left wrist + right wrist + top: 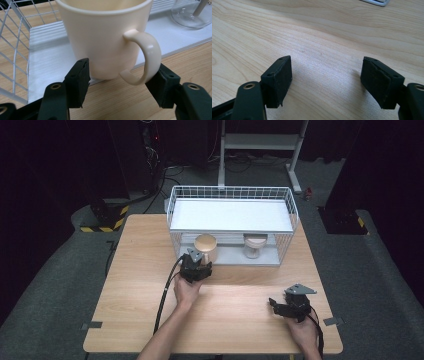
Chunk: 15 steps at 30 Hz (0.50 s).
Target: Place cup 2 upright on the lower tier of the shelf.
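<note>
A cream mug (206,247) with a handle stands at the front edge of the wire rack's lower shelf (47,60). My left gripper (198,266) reaches it from the table side. In the left gripper view the mug (105,37) sits between the jaws of the left gripper (122,73). One pad (78,77) lies against the mug's lower wall and the other pad (162,86) against the outside of the handle. My right gripper (275,304) rests low over the table near the front right. Its jaws (327,72) stand apart over bare wood.
The white wire rack (230,194) stands at the back of the wooden table (140,310), with a flat white top shelf. A clear glass vessel (255,246) stands on the lower shelf right of the mug (191,15). A metal stand is on the floor behind.
</note>
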Tool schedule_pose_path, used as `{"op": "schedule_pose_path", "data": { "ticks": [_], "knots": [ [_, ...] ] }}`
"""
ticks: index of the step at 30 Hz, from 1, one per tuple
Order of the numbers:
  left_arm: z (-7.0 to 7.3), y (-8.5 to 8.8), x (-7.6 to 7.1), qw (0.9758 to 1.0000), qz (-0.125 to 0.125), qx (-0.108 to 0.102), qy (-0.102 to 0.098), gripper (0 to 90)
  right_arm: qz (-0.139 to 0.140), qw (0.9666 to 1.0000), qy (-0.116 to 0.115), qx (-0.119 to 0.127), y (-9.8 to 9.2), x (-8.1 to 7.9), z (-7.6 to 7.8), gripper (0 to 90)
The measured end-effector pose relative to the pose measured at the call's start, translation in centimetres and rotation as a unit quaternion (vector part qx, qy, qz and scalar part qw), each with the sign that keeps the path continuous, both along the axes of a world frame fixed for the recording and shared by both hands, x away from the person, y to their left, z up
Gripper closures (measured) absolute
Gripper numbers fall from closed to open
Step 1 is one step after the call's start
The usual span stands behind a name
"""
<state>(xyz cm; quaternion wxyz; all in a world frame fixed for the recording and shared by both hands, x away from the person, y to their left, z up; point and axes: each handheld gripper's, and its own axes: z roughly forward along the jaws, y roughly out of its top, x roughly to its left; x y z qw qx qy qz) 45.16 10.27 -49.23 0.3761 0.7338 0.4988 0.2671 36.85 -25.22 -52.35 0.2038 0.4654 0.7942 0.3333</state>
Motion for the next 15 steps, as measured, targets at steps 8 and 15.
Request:
{"op": "schedule_pose_path", "data": {
  "ticks": [8, 15],
  "knots": [
    [0.0, 0.1, 0.5, 1.0000, 0.005, 0.003, 0.005, 39.2, 0.001, 1.0000, 0.000, 0.000, 0.0, 0.0, 0.0, 25.4],
    [0.3, 0.2, 1.4, 0.9998, 0.015, -0.001, 0.009, 40.1, 0.001, 1.0000, -0.001, 0.000, 0.0, 0.0, 0.0, 25.4]
  ]
}}
